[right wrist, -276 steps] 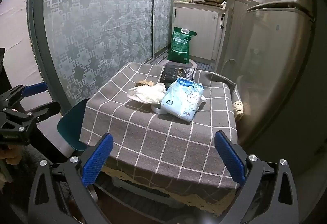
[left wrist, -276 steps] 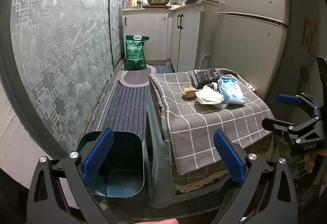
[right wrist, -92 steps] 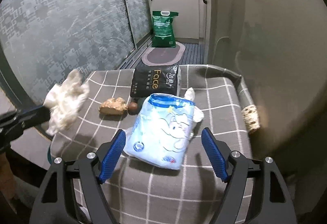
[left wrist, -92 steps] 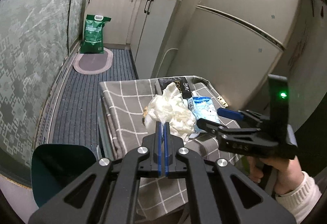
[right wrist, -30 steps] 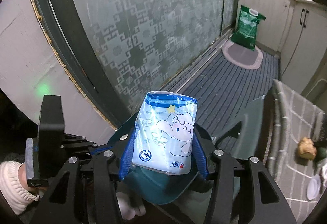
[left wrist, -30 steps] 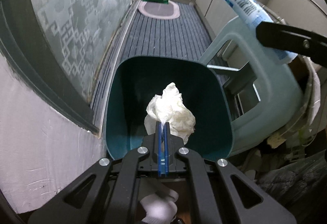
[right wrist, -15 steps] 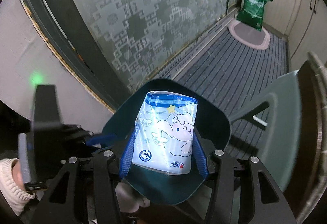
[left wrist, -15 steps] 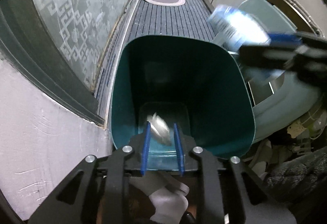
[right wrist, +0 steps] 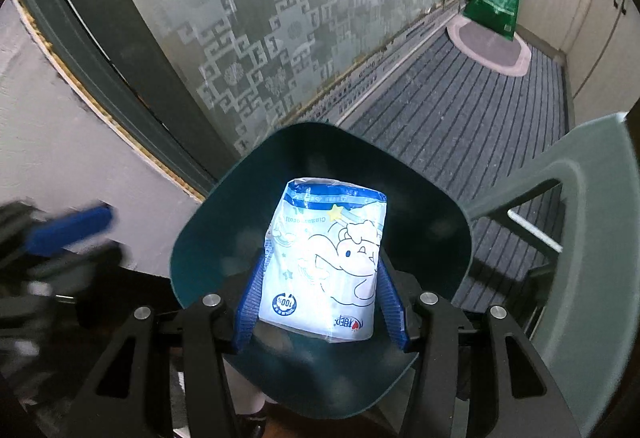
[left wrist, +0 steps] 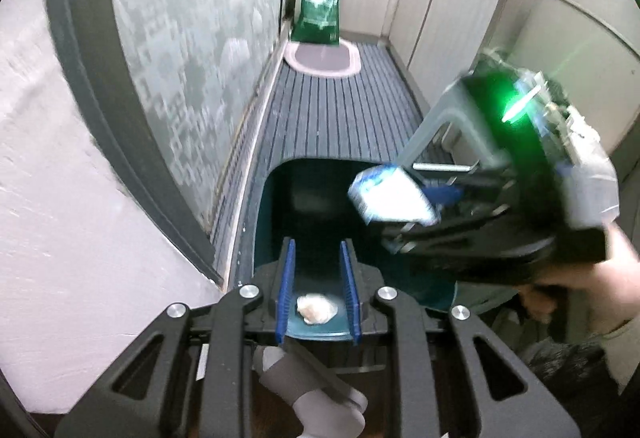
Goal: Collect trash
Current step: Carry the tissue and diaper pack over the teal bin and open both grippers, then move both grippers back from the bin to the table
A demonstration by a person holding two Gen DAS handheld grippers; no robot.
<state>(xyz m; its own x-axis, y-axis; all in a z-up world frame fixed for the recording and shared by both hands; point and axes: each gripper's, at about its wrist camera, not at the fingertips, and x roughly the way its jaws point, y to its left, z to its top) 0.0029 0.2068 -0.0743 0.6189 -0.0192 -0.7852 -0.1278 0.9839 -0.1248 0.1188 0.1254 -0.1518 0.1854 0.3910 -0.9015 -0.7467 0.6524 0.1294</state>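
A dark teal trash bin (left wrist: 280, 198) (right wrist: 424, 206) stands on the floor by the wall. A crumpled white tissue (left wrist: 317, 308) lies at its bottom. My left gripper (left wrist: 318, 258) is open and empty above the bin's near rim. My right gripper (right wrist: 320, 282) is shut on a blue and white plastic packet (right wrist: 326, 262) and holds it over the bin's mouth. The packet (left wrist: 390, 198) and the right gripper (left wrist: 440, 206) also show in the left wrist view, over the bin's right side.
A patterned glass door (right wrist: 260, 18) and a white wall (left wrist: 60, 198) run along the left. A pale green plastic stool (right wrist: 580, 218) stands right of the bin. A striped mat (left wrist: 328, 118), a green bag (left wrist: 322, 10) and white cabinets (left wrist: 440, 6) lie farther back.
My left gripper opened and the white tissue fell to the bottom of the bin. My right gripper moved the packet over the bin's mouth.
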